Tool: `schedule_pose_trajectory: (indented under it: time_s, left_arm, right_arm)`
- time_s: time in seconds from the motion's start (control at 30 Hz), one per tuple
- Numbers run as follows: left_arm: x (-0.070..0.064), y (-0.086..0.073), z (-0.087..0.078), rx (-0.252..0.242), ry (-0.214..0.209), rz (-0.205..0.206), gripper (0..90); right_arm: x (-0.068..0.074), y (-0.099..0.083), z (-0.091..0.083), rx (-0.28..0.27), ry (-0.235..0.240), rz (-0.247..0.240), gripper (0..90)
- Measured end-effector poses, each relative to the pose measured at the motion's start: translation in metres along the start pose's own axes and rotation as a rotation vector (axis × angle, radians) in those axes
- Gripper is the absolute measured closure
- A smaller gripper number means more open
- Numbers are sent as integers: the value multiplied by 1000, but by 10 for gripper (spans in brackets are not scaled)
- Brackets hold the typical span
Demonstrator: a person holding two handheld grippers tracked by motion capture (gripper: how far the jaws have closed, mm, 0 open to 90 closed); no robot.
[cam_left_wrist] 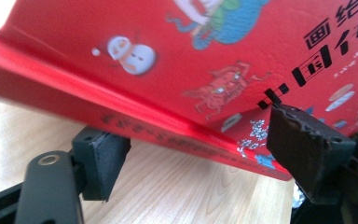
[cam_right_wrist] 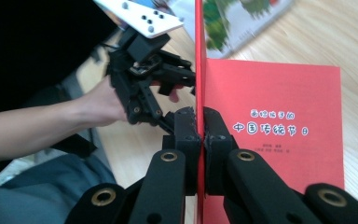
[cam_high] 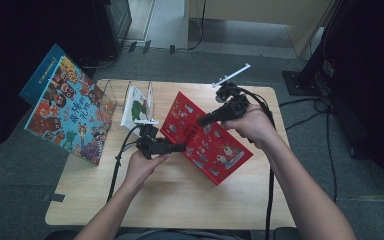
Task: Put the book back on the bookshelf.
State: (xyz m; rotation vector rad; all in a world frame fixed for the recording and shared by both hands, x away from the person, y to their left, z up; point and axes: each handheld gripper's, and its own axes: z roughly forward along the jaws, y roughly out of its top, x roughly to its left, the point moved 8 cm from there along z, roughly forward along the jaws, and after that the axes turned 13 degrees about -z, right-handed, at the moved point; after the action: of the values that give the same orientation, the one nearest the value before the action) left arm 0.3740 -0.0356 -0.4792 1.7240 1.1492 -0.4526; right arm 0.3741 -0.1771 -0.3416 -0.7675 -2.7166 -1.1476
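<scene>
A pale wooden worktop [cam_high: 180, 200] carries my red book [cam_high: 207, 137] at its middle, cover lifted. My forearms reach in from below. My right gripper [cam_right_wrist: 200, 126] pinches the cover's edge; my left gripper [cam_left_wrist: 191, 154] is spread around the spine.

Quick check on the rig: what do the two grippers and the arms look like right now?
Both are matte black. The left gripper and right gripper each carry a light three-cornered plate and trail a black cable. The jaws have brass-coloured pivot rivets and blocky black pads. Forearms are bare, no sleeves.
</scene>
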Motion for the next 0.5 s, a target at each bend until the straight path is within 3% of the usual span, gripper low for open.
schedule_pose_trajectory:
  time_s: [0.13, 0.23, 0.3, 0.33, 0.37, 0.43, 0.5]
  left_arm:
    - [-10, 15, -13, -51, -35, 38, 227]
    - [-16, 18, -19, -30, -45, 105, 296]
    - [-23, 16, -23, 7, -126, 114, 378]
    - [-27, 16, -26, 11, -147, 143, 430]
    - [-29, 17, -28, 17, -167, 148, 481]
    - [-34, 19, -34, 18, -183, 186, 550]
    - [-38, 20, -40, 38, -191, 212, 628]
  right_arm:
    - [5, -9, -14, -137, 44, -60, 871]
    - [7, -17, -18, -209, 70, -97, 867]
    - [4, -24, -19, -237, 84, -101, 883]
    - [2, -26, -21, -255, 92, -113, 888]
    - [-2, -30, -23, -268, 108, -96, 888]
    - [-3, -33, -24, -294, 119, -126, 886]
    - [-6, -38, -23, -284, 102, -180, 856]
